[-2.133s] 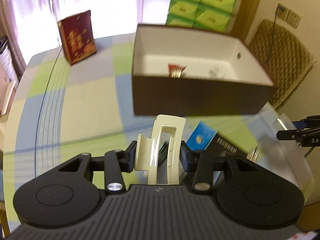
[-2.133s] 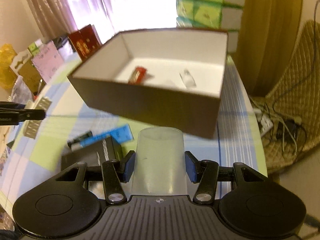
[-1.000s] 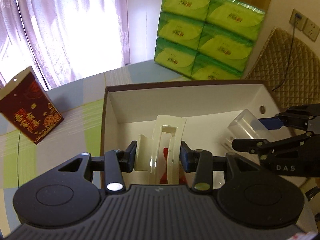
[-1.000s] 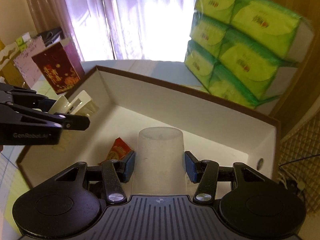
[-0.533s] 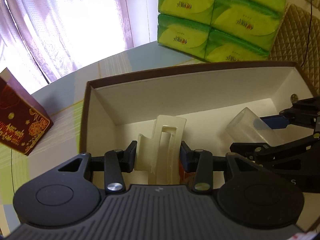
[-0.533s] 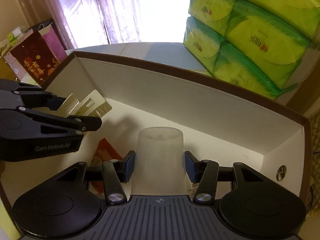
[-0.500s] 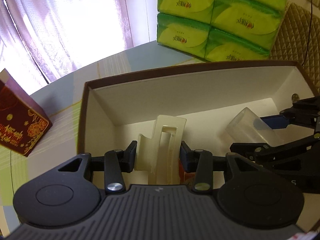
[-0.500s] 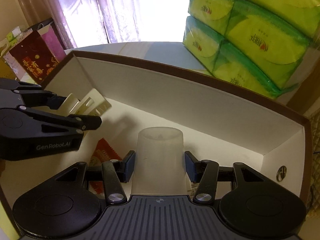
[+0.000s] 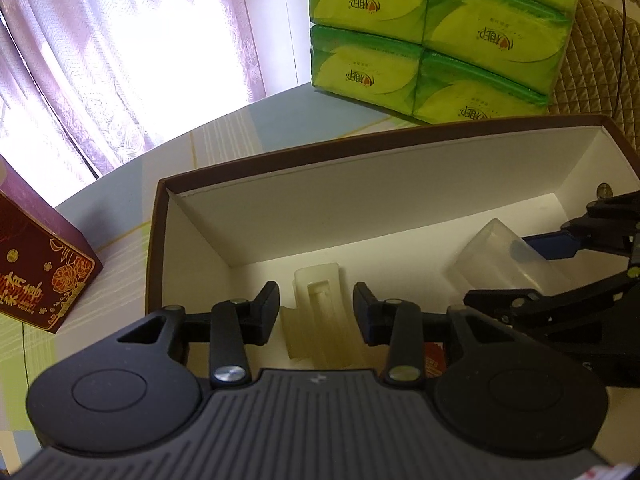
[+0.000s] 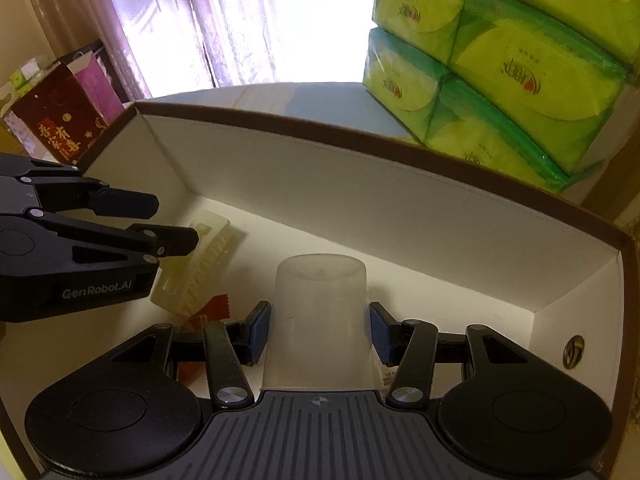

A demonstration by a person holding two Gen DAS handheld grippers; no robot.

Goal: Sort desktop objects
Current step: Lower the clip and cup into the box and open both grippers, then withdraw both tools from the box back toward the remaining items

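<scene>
An open brown box with a white inside (image 9: 360, 148) fills both views. A cream hair clip (image 9: 320, 312) lies tilted on the box floor (image 10: 196, 264), just below my left gripper (image 9: 316, 308). The left jaws are closing, and the pads do not press the clip. From the right wrist view the left gripper (image 10: 176, 220) hovers over the clip's upper end. My right gripper (image 10: 320, 332) is shut on a translucent plastic cup (image 10: 320, 312), held low inside the box (image 10: 360, 140). In the left wrist view the cup (image 9: 496, 264) and right gripper (image 9: 520, 272) are at the right.
A red snack packet (image 10: 216, 308) lies on the box floor between the grippers. A stack of green tissue packs (image 9: 440, 40) stands behind the box. A dark red gift box (image 9: 40, 276) stands to the left on the checked tablecloth. A quilted chair (image 9: 592, 60) is at far right.
Both grippers sank into the box. The hair clip slipped out of the left jaws and now lies on the box floor; the left pads stand closer together. The cup is still held.
</scene>
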